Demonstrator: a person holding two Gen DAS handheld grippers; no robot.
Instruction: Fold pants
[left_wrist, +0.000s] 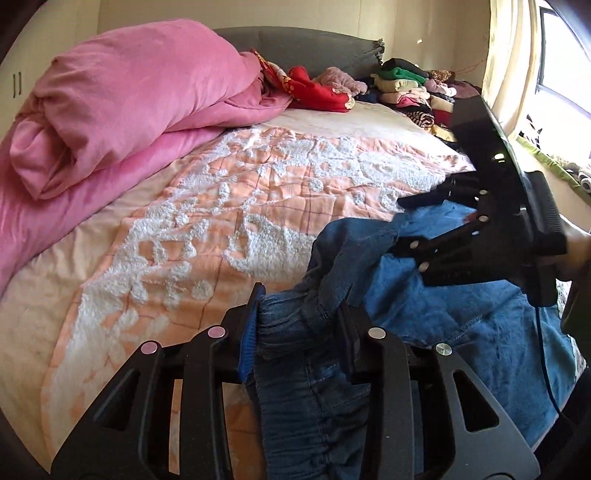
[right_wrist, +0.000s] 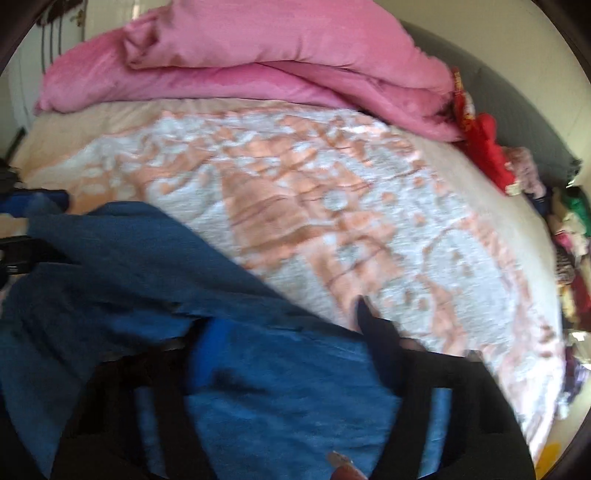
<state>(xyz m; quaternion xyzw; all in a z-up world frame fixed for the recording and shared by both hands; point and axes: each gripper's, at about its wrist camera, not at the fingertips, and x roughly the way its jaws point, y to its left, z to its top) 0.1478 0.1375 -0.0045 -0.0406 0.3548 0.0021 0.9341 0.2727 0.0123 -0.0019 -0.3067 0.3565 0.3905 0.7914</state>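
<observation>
In the left wrist view, the left gripper (left_wrist: 299, 325) is seen clamped on the gathered elastic waistband of the blue denim pants (left_wrist: 443, 314), its blue-padded finger on one side and its black finger on the other pressing the bunched cloth between them. From that grip the pants are spread to the right across the near right part of the bed, so their visible run lies roughly sideways in this view. The bedspread (left_wrist: 229, 206), peach with white tufting, is exposed beyond them. The right gripper (left_wrist: 417, 199) is seen at the right edge, angled down toward the far edge of the denim, with part of a hand behind it; whether its pads press the cloth cannot be told from here. A rolled pink duvet (left_wrist: 122, 107) is piled at the far left, and a stack of folded clothes (left_wrist: 410, 92) sits by the headboard near the window.

The right wrist view is blurred. Blue denim is seen filling the space between the fingers of the right gripper (right_wrist: 280, 332), but whether it is pinched cannot be told. The pants stretch away to the left, over the near left of the bed.
</observation>
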